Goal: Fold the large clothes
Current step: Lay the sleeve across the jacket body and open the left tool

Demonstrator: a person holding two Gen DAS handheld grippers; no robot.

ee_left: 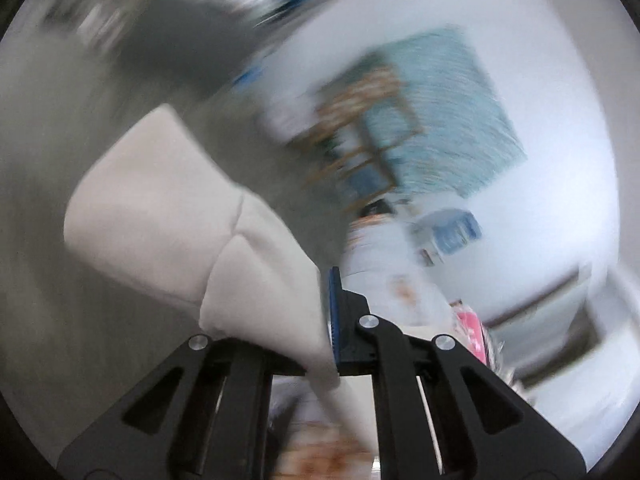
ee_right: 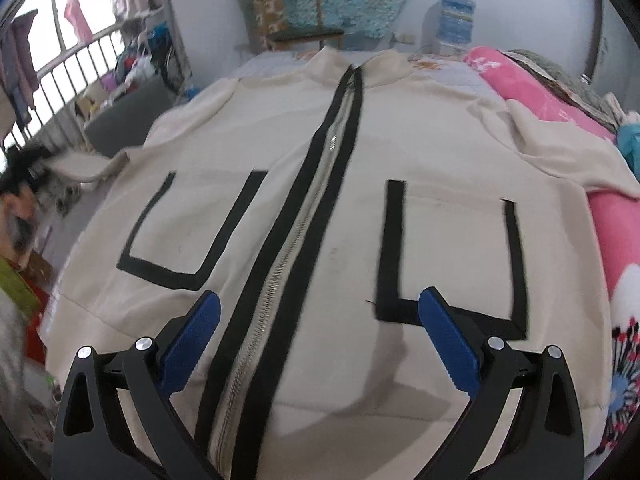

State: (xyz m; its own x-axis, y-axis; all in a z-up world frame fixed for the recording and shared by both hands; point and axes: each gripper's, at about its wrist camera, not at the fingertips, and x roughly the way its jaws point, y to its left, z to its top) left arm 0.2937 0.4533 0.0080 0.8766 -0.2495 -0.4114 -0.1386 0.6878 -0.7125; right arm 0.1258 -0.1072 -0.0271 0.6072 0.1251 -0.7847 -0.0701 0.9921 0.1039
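We have the cream jacket (ee_right: 304, 184) spread front up on the bed (ee_right: 276, 64), zip (ee_right: 280, 264) closed down the middle, one sleeve (ee_left: 160, 216) trailing off the edge. Our left gripper (ee_left: 326, 312) is pinching that sleeve's cuff end, cloth between the pads (ee_left: 333, 312). Our right gripper (ee_right: 320, 336) hovers spread above the hem, astride the zip, holding nothing. To fold well, we should carry the sleeve across the chest without dragging the body, lay it flat, and use the right to pin the front if it creeps.
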